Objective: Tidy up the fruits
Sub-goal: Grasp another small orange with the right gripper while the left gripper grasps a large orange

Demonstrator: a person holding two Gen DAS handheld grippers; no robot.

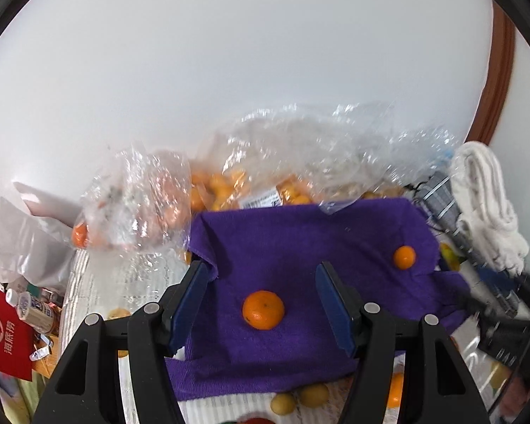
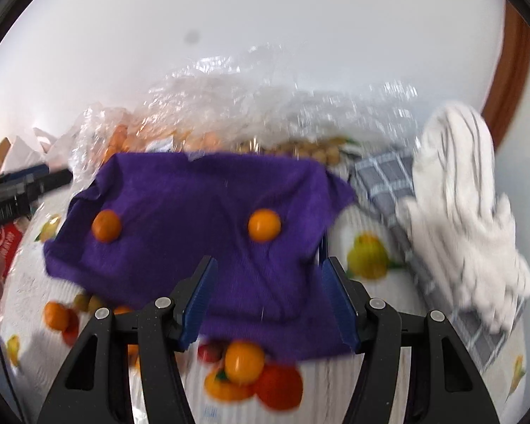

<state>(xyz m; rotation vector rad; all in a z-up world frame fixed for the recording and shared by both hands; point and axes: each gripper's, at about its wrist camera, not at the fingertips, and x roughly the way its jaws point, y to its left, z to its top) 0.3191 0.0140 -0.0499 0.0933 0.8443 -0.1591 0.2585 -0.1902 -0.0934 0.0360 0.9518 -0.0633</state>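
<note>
My left gripper [image 1: 261,304] spread wide, empty, round matte mandarin [image 1: 263,309] between its fingers on fuzzy purple cloth [image 1: 300,240]; second mandarin [image 1: 404,257] further right; right gripper [image 2: 268,296] also spread; crinkly clear bags [image 1: 293,162] behind

Two small oranges [image 1: 263,309] [image 1: 404,257] lie well apart on a purple cloth [image 1: 300,240].

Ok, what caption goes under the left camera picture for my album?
Open left gripper around a small orange on a purple cloth, with another orange farther right.
</note>
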